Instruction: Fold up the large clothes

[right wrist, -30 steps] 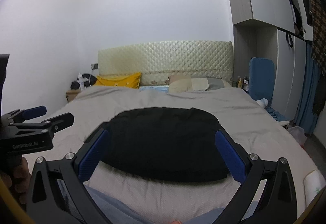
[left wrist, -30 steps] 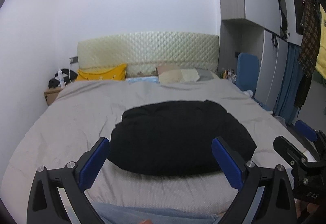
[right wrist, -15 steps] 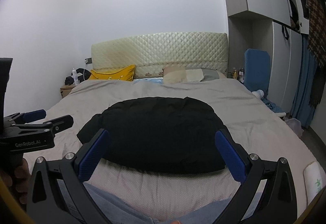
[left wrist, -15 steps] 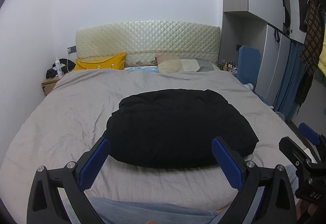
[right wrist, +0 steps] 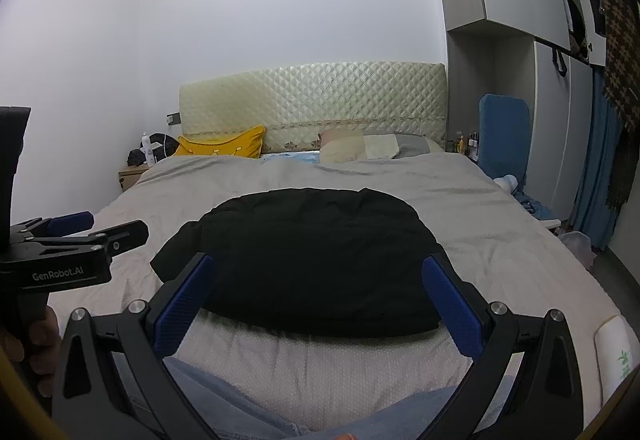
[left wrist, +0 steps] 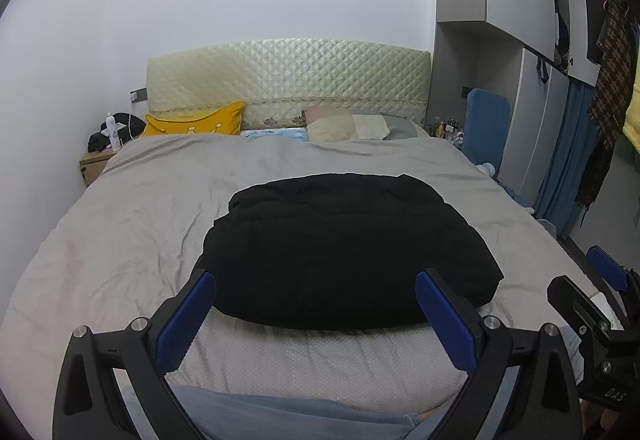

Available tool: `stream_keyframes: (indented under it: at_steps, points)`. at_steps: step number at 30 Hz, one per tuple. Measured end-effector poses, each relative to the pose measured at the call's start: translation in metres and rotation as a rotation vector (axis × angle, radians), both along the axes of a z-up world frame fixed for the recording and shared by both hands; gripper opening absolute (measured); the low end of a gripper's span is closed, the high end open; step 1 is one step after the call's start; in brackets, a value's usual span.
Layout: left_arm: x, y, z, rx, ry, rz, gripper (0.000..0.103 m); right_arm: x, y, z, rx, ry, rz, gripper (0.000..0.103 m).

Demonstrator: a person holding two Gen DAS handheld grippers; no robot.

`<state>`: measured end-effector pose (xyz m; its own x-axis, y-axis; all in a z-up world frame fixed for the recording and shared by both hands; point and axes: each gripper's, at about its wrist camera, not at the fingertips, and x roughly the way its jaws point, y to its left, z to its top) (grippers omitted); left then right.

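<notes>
A black padded garment (left wrist: 344, 248) lies folded into a thick bundle near the foot of the grey bed (left wrist: 132, 224); it also shows in the right wrist view (right wrist: 304, 260). My left gripper (left wrist: 316, 294) is open and empty, held back from the garment's near edge over the bed's foot. My right gripper (right wrist: 320, 284) is open and empty too, held level beside the left one. Each gripper shows at the edge of the other's view, the right one (left wrist: 600, 304) and the left one (right wrist: 68, 240).
A yellow pillow (left wrist: 196, 124) and beige pillows (left wrist: 344, 126) lie by the quilted headboard (left wrist: 288, 80). A nightstand (left wrist: 94, 164) stands at the far left. A blue chair (left wrist: 484, 128), wardrobe and hanging clothes (left wrist: 608, 80) line the right side. My jeans-clad legs (right wrist: 248, 408) touch the bed's foot.
Both grippers have risen and tipped down a little, so the garment sits lower and fuller in view. The garment has not moved. Both grippers stay open.
</notes>
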<state>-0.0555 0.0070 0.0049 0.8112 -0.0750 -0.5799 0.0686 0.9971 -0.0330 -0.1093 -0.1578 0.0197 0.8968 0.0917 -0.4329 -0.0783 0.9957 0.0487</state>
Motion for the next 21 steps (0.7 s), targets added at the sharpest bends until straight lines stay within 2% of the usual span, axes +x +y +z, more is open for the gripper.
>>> stream_keyframes:
  at_steps: [21]
  points:
    - [0.0039,-0.0054,-0.0079,0.022,0.018,0.012,0.101,0.0006,-0.0003,-0.0079,0.005,0.012,-0.014,0.103]
